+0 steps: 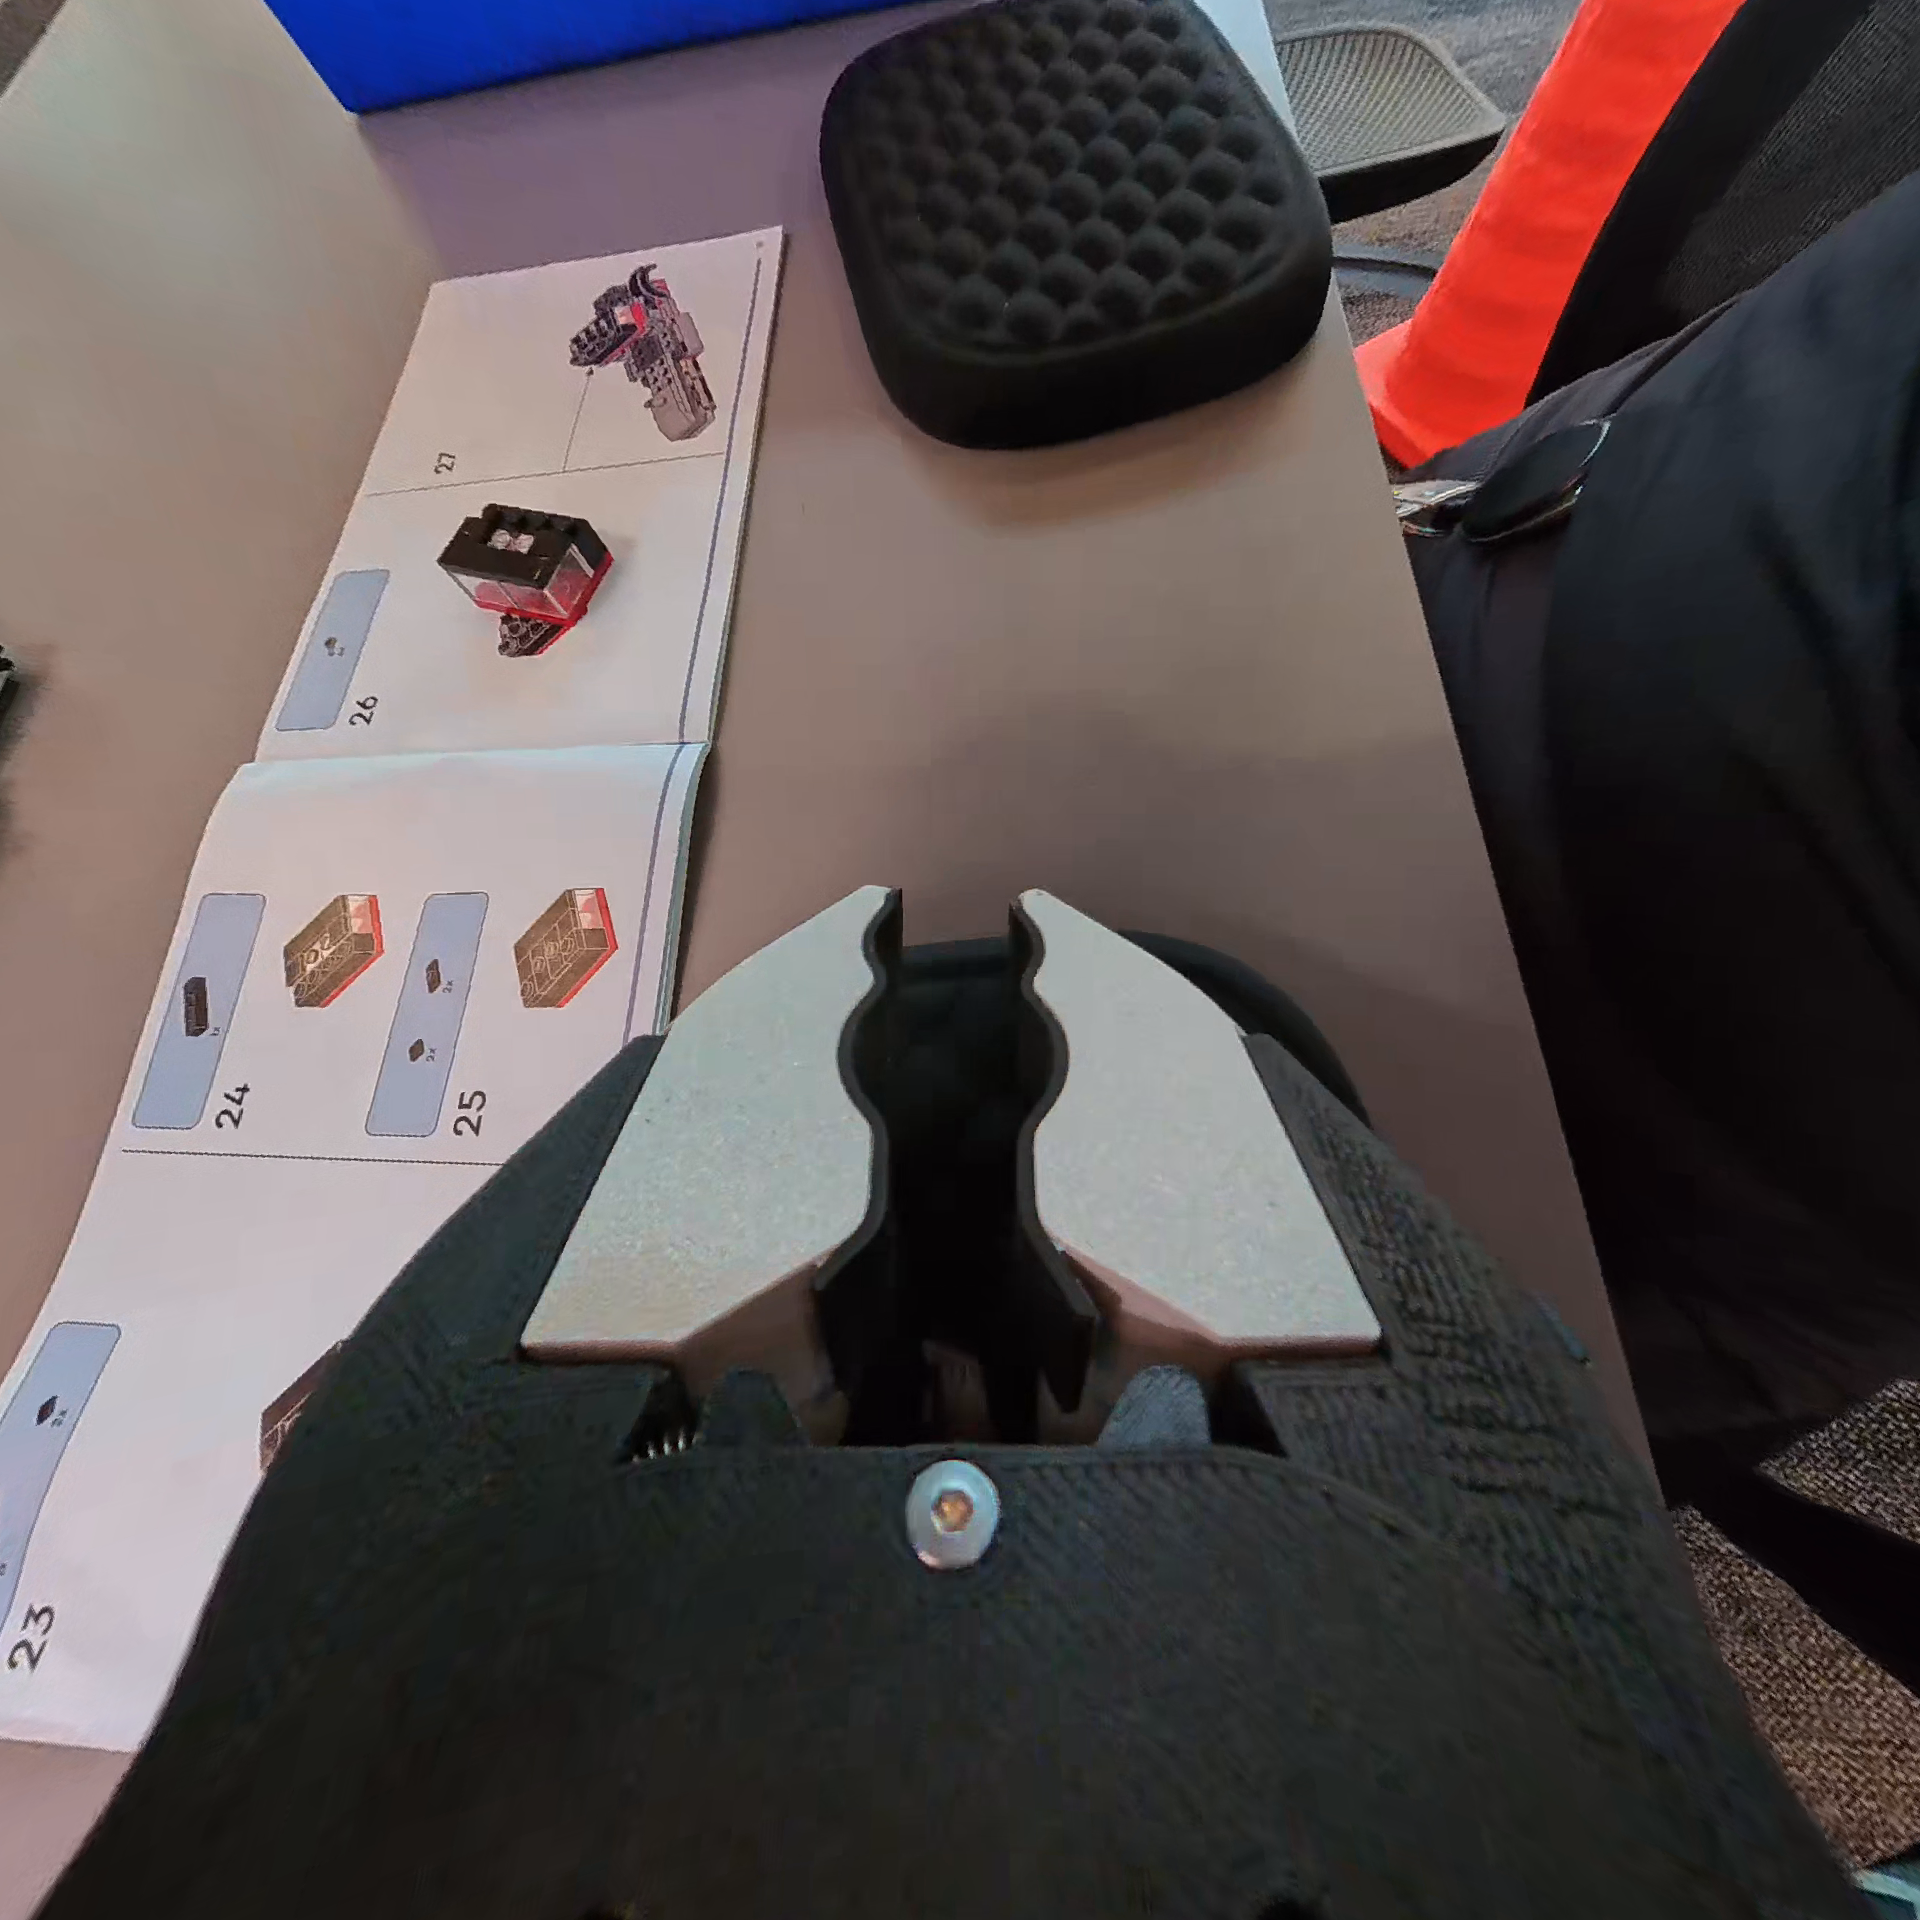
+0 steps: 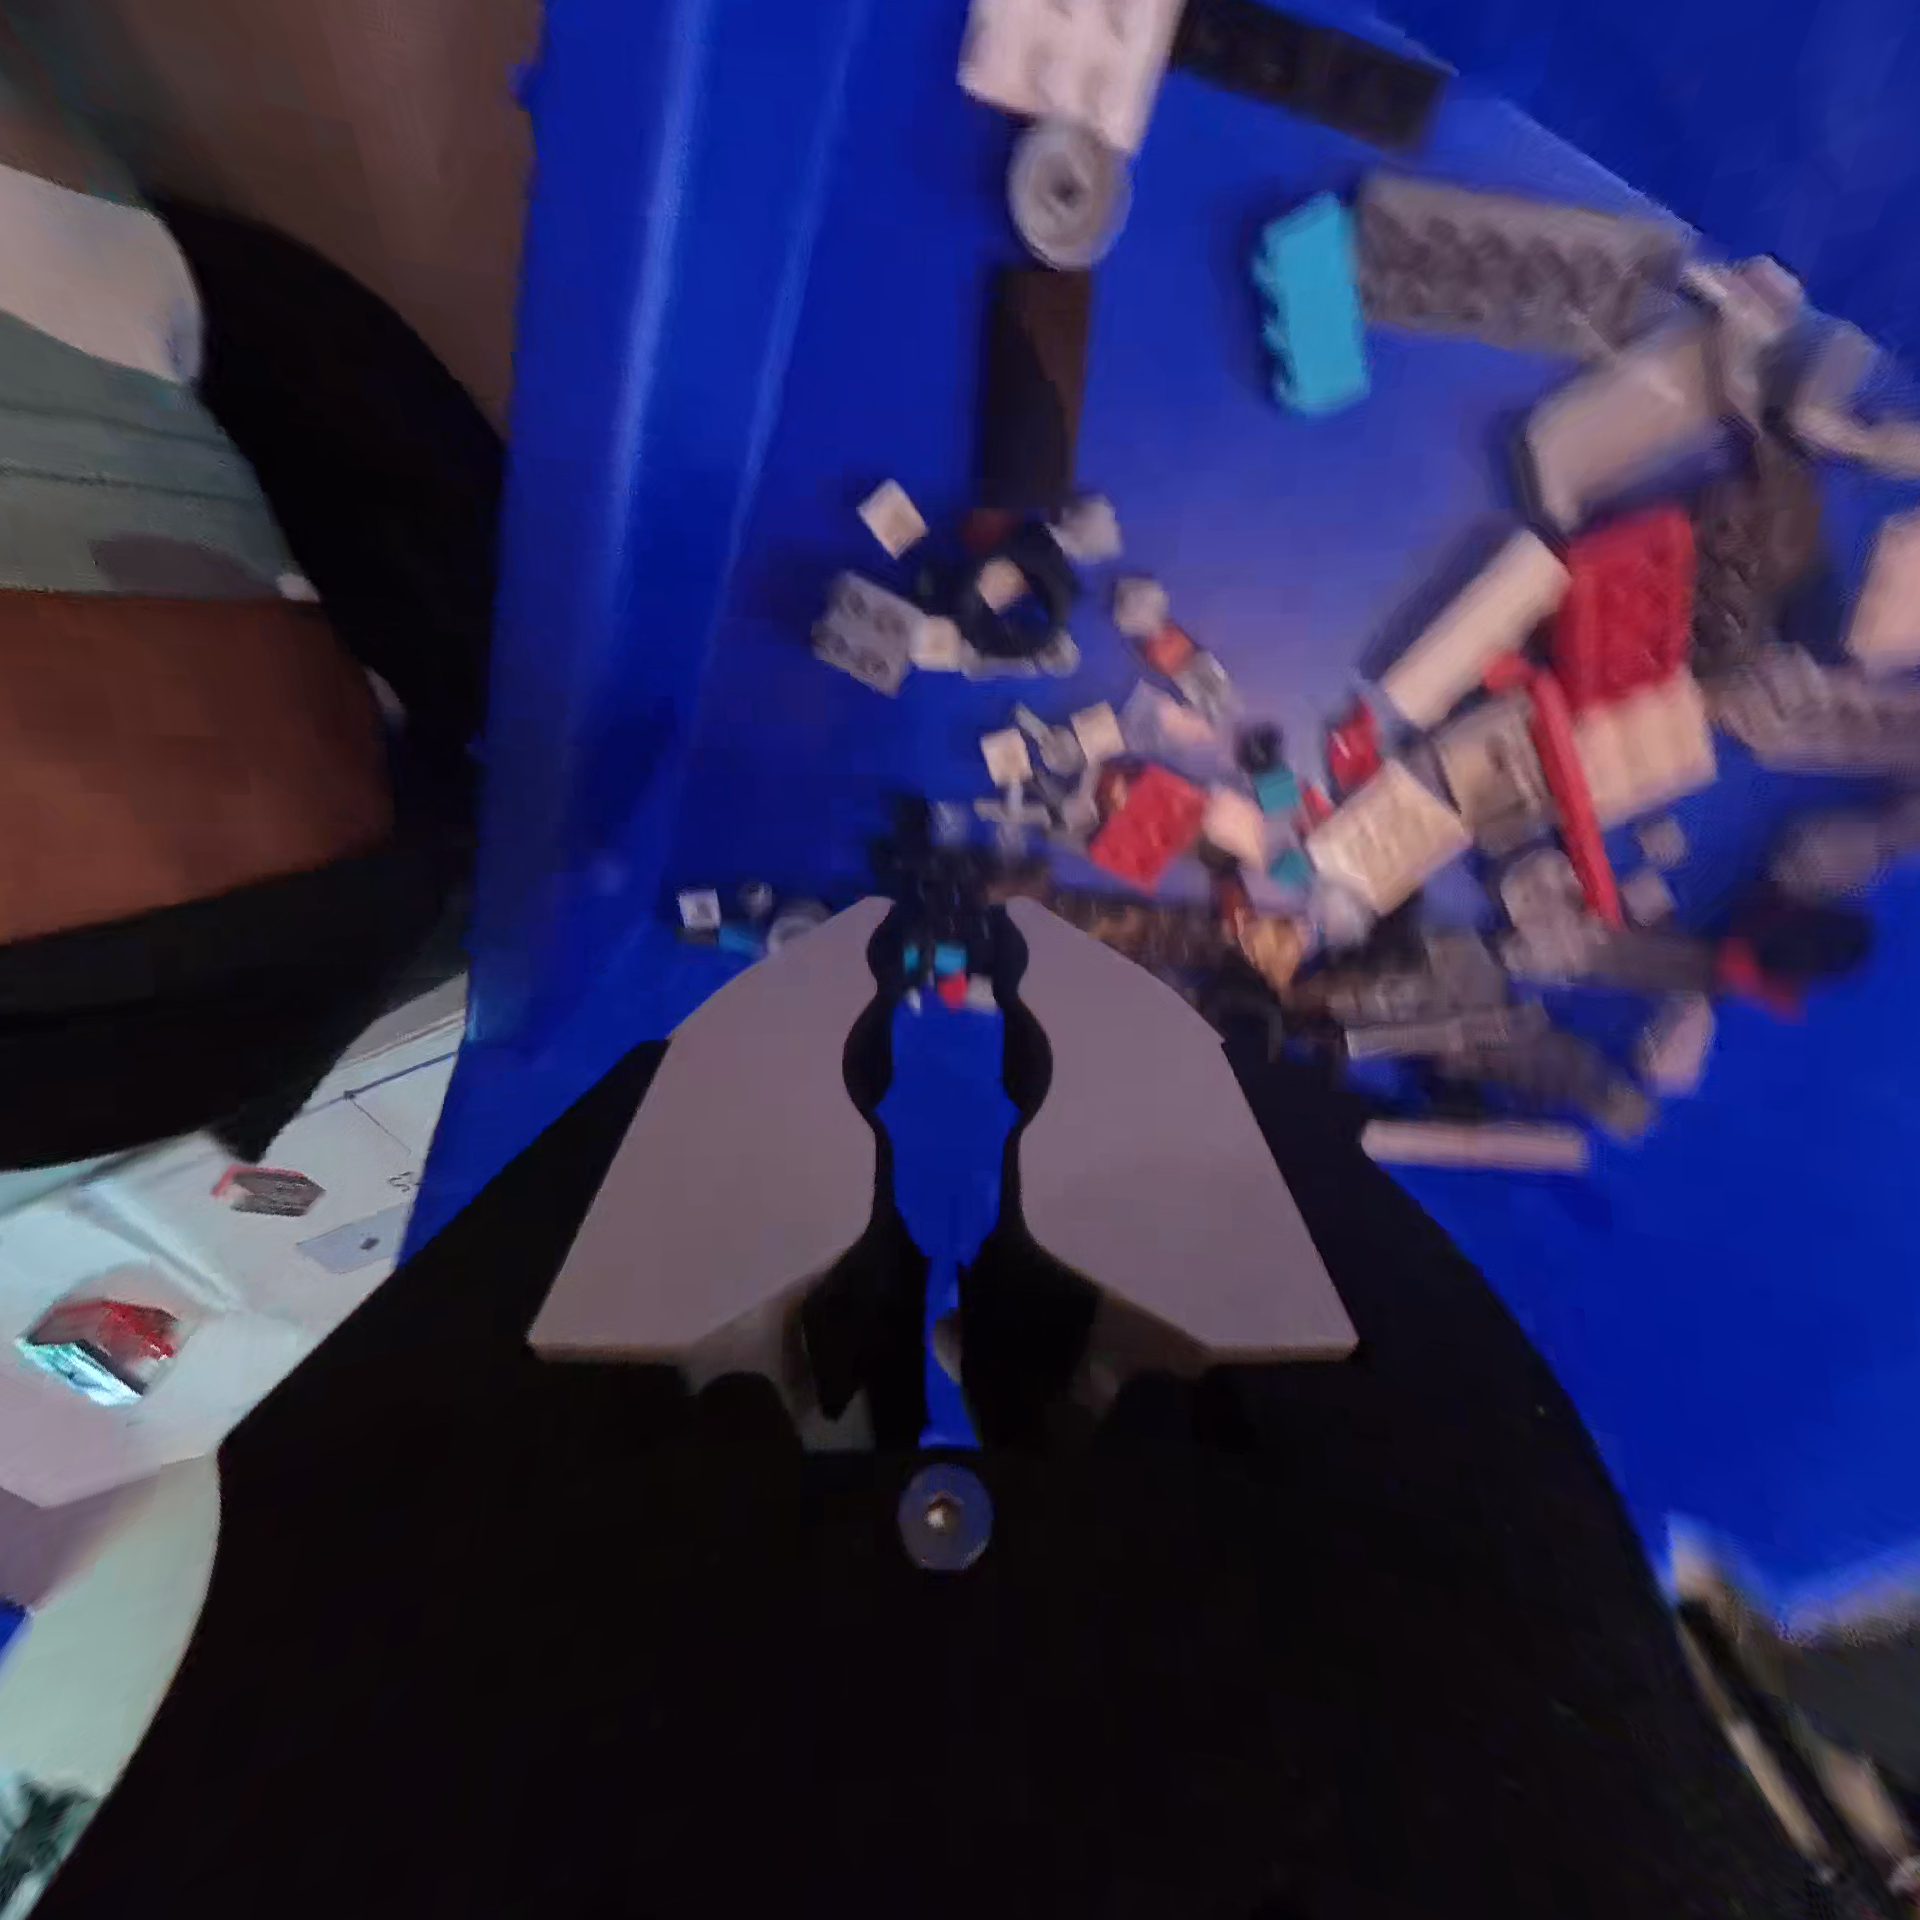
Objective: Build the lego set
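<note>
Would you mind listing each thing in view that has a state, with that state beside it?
left gripper: open, holding nothing, over the table.
right gripper: open, tips among loose bricks in the blue bin; whether it holds one, blur hides.
instruction booklet: open, lying flat.
small lego assembly: partly built, resting on the booklet.
black foam pad: lying flat, nothing on it.

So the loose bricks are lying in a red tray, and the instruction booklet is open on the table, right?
Not quite. The tray holding the loose bricks is blue, not red, as the right wrist view shows. The instruction booklet does lie open on the table, seen in the left wrist view.
</note>
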